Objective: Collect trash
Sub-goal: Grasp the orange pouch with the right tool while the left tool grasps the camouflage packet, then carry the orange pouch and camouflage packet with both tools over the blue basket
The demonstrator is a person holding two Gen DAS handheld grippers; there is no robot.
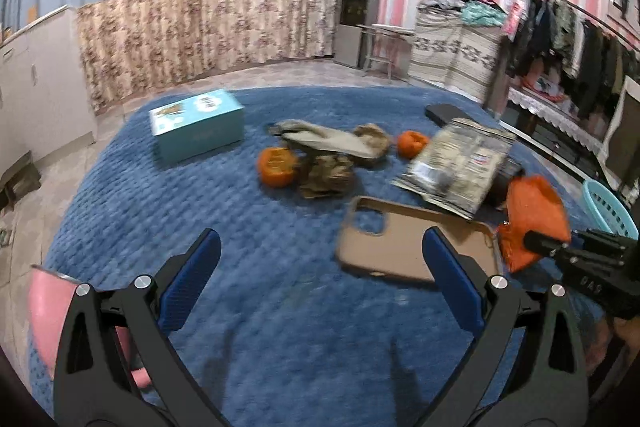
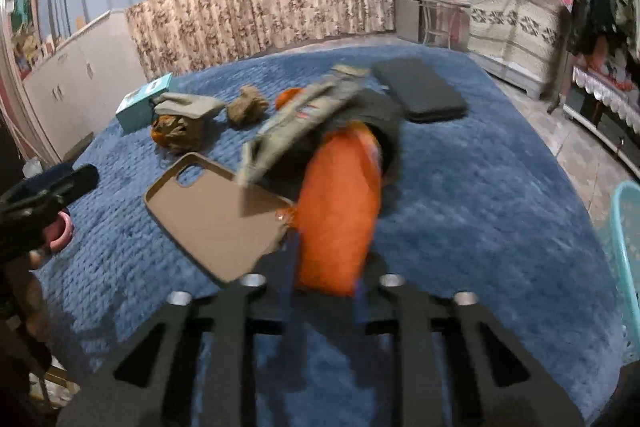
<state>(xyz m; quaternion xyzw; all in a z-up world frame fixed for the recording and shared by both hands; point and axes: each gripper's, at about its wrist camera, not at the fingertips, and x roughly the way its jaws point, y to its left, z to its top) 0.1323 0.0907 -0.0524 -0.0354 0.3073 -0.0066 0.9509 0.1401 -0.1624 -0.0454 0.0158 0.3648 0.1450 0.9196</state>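
Observation:
An orange wrapper (image 2: 340, 219) sticks up between the fingers of my right gripper (image 2: 326, 267), which is shut on it just above the blue blanket (image 2: 480, 227). From the left wrist view the same wrapper (image 1: 534, 223) hangs at the tip of the right gripper (image 1: 532, 241). My left gripper (image 1: 322, 255) stands open with nothing in it, over the blanket (image 1: 200, 207) near a tan phone case (image 1: 400, 243). A silver snack bag (image 1: 456, 163), crumpled brown wrappers (image 1: 328, 175) and two orange fruit pieces (image 1: 276, 167) lie beyond. The left gripper (image 2: 76, 179) shows at the left edge of the right wrist view.
A teal box (image 1: 198, 125) sits at the far left of the blanket and a flat black device (image 2: 420, 89) at the far right. A teal basket (image 2: 624, 267) stands off the right edge. Something pink (image 1: 52, 307) is at the near left. Cabinets, curtains and hanging clothes ring the room.

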